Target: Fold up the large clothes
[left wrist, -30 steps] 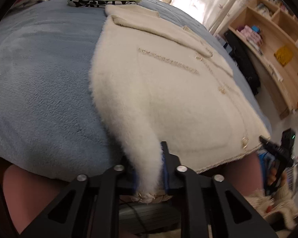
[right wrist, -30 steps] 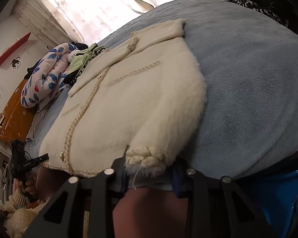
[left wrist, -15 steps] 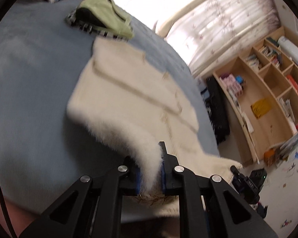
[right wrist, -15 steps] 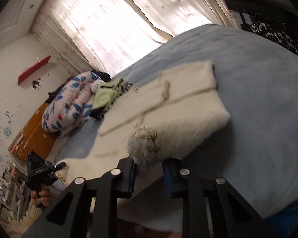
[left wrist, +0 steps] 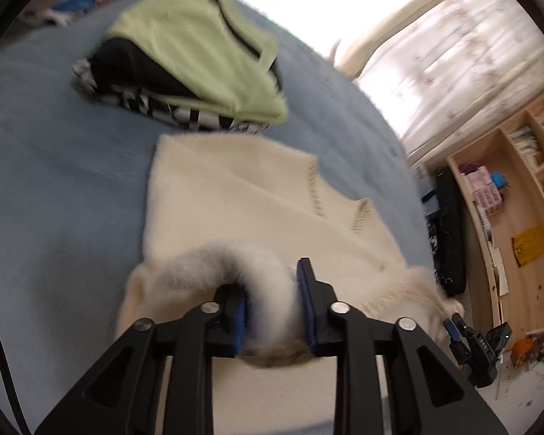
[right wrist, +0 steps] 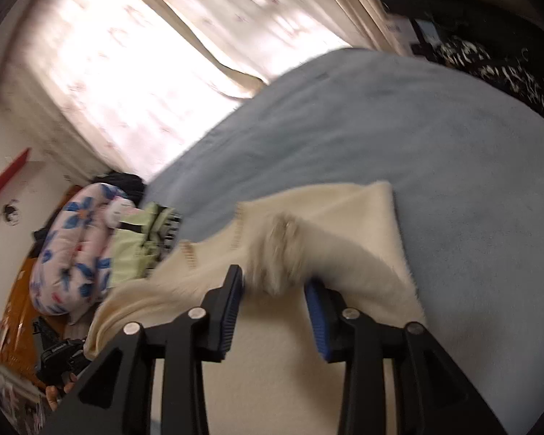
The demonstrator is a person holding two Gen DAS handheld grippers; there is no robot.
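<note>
Left wrist view: my left gripper (left wrist: pixel 272 306) has its jaws clenched on a fluffy cream sleeve cuff (left wrist: pixel 261 282), which arches up from the left and drops between the blue pads (left wrist: pixel 240 317). The cuff belongs to a cream fuzzy jacket (left wrist: pixel 235 210) lying flat on the blue bed (left wrist: pixel 54 188). Its long axis runs away from me, the collar end pointing toward a stack of folded clothes (left wrist: pixel 196 58) topped by a light green piece. To the right stands a wooden shelf unit (left wrist: pixel 507 217), and low at the right edge my other gripper shows, blurred.

Right wrist view: at far left a floral quilt (right wrist: pixel 72 250) sits bundled beside the green folded pile (right wrist: pixel 137 246). The jacket (right wrist: pixel 344 224) stretches from my jaws toward the curtained window (right wrist: pixel 145 54), over the bed (right wrist: pixel 417 127). My right gripper (right wrist: pixel 273 299) has its jaws spread apart; the second cuff (right wrist: pixel 283 253) lies loosely between them, touching neither pad that I can tell. The picture is motion-blurred.
</note>
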